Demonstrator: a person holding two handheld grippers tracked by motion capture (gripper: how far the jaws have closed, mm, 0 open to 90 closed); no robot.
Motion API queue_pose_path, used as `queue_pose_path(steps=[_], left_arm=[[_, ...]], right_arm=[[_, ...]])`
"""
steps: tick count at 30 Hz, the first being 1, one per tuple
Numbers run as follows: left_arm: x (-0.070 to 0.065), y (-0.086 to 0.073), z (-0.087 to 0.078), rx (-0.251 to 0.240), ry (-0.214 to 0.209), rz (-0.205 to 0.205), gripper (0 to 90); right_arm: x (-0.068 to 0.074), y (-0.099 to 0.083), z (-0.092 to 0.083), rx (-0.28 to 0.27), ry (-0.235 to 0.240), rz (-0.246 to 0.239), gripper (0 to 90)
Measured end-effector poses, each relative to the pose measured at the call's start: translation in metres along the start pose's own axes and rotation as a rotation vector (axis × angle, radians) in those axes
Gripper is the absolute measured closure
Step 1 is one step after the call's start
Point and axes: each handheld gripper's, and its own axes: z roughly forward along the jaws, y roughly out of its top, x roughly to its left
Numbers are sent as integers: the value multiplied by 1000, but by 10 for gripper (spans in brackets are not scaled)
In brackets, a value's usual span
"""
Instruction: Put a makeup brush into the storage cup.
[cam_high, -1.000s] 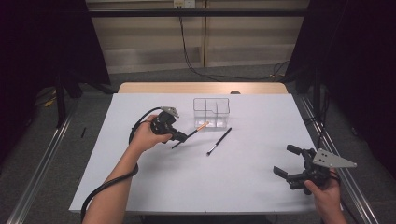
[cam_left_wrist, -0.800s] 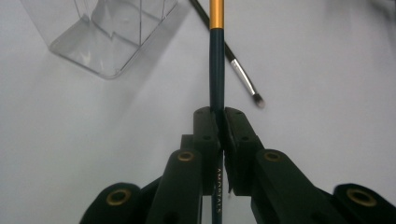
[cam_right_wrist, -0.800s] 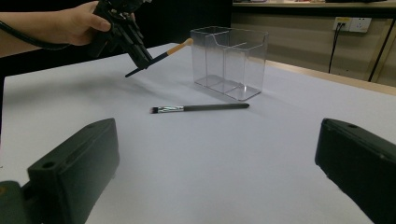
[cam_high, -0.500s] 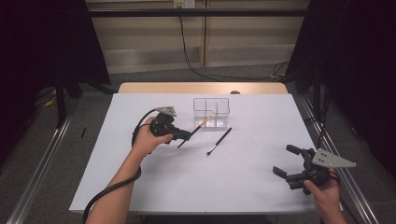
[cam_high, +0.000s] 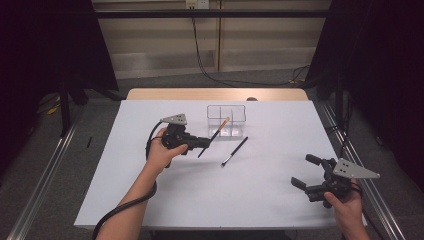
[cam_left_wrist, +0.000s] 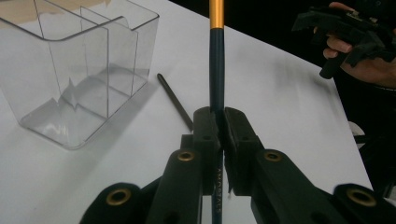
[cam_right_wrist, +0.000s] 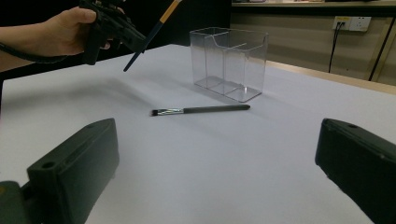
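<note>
My left gripper (cam_high: 202, 143) is shut on a dark-handled brush (cam_high: 215, 135) with an orange-gold band. The brush is held off the table, its banded end pointing up toward the clear divided box (cam_high: 227, 119). In the left gripper view the pads pinch the handle (cam_left_wrist: 216, 70) at my left gripper (cam_left_wrist: 221, 123), with the box (cam_left_wrist: 74, 70) to the left. A second, black brush (cam_high: 235, 151) lies flat on the white table in front of the box. At the near right my right gripper (cam_high: 306, 172) stands open and holds nothing; its view shows the lying brush (cam_right_wrist: 201, 110) and the box (cam_right_wrist: 229, 63).
The white table (cam_high: 260, 200) has wide free room in front and to the right. A wooden strip (cam_high: 215, 94) runs along its far edge. Metal rails (cam_high: 40, 180) flank the table on the floor. The left gripper's cable (cam_high: 125, 207) trails along the forearm.
The banded end of the held brush has risen a little toward the clear box. The right gripper has stayed where it was.
</note>
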Motion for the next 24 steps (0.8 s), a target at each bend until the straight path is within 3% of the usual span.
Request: queue_pose_path(steps=[10, 24], left_arm=[[-4, -3, 0, -60, -2, 6, 844], [-7, -5, 10, -56, -10, 19, 844]], right_arm=[[0, 3, 7, -5, -7, 7, 0], [3, 25, 28, -3, -65, 53, 0]])
